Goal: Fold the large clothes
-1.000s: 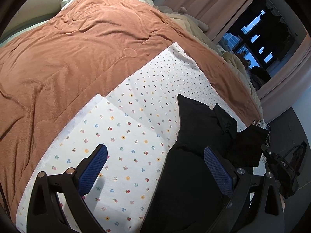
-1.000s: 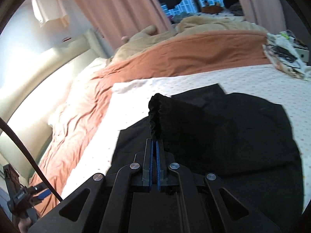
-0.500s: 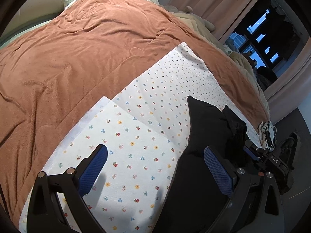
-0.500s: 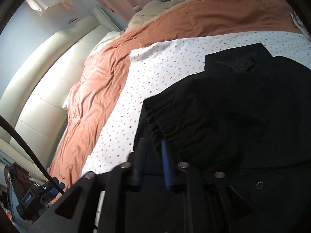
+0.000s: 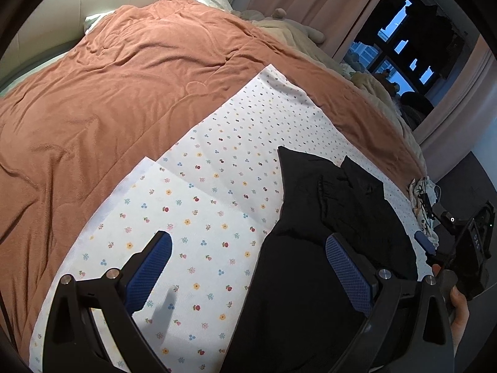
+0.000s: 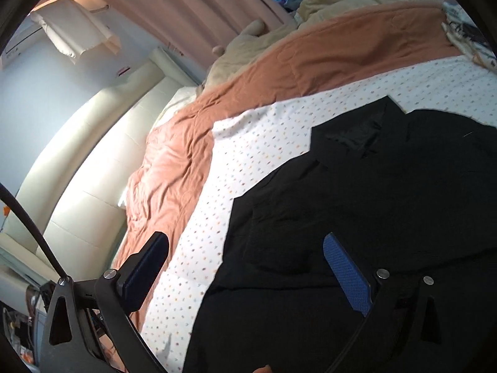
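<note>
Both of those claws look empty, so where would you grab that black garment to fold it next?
Probably the black garment is best taken at its left edge beside the floral sheet, coming in low from the sheet side. That edge lies flat, straight and exposed, so a finger can slip under. The right gripper, just opened, hovers there; the left gripper is open too.
</note>
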### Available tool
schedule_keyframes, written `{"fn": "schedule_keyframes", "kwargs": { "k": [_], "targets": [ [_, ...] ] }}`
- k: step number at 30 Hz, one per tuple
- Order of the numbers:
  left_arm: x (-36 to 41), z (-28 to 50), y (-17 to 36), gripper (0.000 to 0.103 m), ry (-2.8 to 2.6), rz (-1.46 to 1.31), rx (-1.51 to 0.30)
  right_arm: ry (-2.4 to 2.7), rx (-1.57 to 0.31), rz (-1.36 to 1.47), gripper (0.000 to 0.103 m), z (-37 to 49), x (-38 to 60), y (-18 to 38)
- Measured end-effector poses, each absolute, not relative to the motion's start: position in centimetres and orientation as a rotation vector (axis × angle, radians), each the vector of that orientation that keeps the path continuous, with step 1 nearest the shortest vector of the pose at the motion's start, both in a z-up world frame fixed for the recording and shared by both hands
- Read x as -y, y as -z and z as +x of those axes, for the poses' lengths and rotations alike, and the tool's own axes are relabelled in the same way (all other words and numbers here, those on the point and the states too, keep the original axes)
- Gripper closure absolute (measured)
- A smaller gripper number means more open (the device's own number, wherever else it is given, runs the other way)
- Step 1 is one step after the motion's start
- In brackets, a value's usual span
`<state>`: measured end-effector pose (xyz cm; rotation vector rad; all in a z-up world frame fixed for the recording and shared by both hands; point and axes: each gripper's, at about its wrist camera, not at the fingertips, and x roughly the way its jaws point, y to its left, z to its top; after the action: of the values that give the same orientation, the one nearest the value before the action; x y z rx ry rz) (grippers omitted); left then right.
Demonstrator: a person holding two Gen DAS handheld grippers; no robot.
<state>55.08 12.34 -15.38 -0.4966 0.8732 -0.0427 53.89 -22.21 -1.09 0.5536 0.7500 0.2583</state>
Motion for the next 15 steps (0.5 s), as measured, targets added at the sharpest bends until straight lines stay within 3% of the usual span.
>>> {"fn": "schedule_keyframes", "kwargs": {
  "k": [4, 6, 7, 8, 15],
  "targets": [
    [-12.4, 54.9, 15.6, 0.002, 0.03, -0.492, -0.88, -0.184, -0.805, 0.477, 0.003, 53.3, 22.6, 3.3],
    [-12.4, 54.9, 15.8, 0.002, 0.027, -0.496, -0.886, -0.141, -0.847, 0.453, 0.013, 53.3, 22.8, 4.7],
    [-12.4, 55.0, 15.9, 0.002, 0.029, -0.498, -0.888, -0.113, -0.867, 0.44, 0.028, 53.4, 23.0, 5.4],
    [-12.3, 55.1, 16.0, 0.002, 0.031, -0.497, -0.891, -0.083, -0.891, 0.431, 0.036, 53.6, 23.2, 6.2],
    [-11.7, 56.4, 17.3, 0.002, 0.02, -0.446, -0.92, 0.075, -1.015, 0.373, 0.037, 54.6, 24.3, 11.2]
  ]
}}
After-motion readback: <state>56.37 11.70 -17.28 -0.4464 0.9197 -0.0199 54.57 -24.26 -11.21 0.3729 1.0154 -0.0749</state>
